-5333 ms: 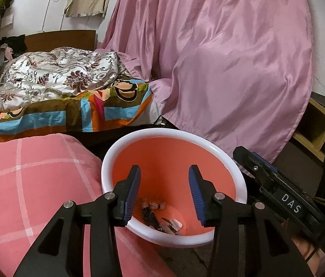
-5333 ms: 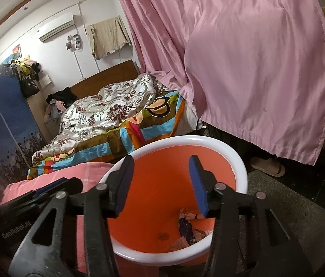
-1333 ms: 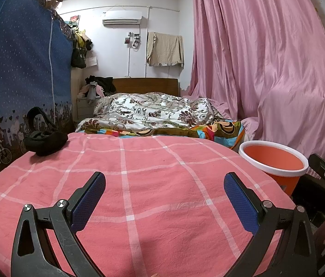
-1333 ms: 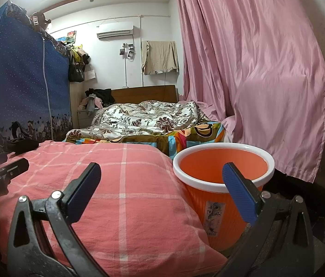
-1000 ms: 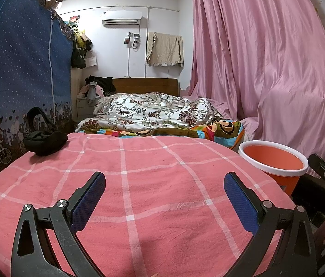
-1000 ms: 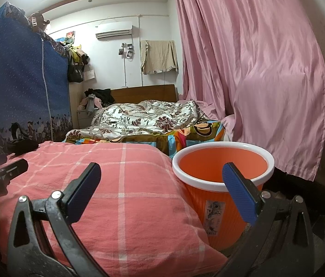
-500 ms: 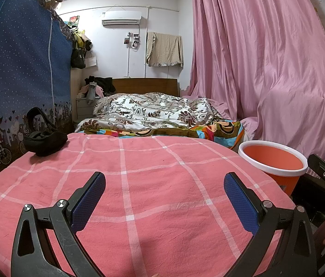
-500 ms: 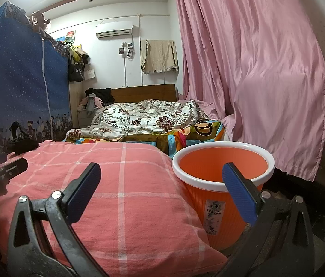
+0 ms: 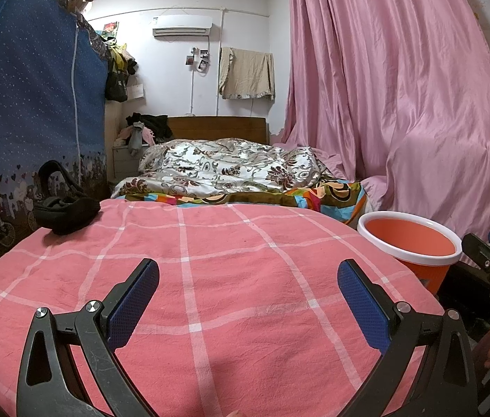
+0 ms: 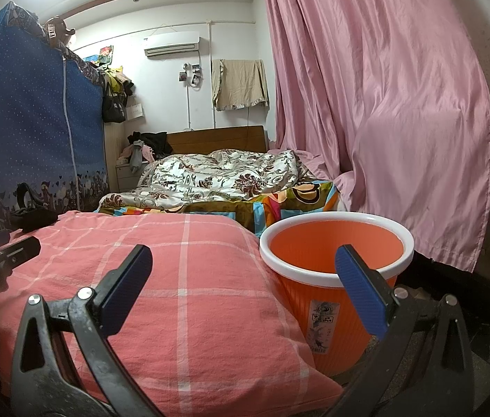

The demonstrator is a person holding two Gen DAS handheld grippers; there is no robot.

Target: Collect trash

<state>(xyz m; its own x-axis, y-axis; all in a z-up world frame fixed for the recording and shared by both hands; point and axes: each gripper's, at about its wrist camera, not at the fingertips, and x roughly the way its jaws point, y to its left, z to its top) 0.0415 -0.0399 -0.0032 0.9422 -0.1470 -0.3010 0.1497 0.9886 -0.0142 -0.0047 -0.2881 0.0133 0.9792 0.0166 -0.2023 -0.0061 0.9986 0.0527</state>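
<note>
On my left wrist view, my left hand-held gripper (image 9: 246, 293) is spread wide over the pink checked quilt (image 9: 227, 260). On the right, my right hand-held gripper (image 10: 243, 281) gapes empty; the orange white-rimmed plastic bin (image 10: 328, 305) stands just beside the quilt.

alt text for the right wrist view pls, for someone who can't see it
The right gripper, its blue-padded fingers spread wide and holding nothing, faces an orange trash bin with a white rim standing on the floor beside a pink checked cushion. Behind are an unmade bed, a pink curtain and a blue wardrobe.
</note>
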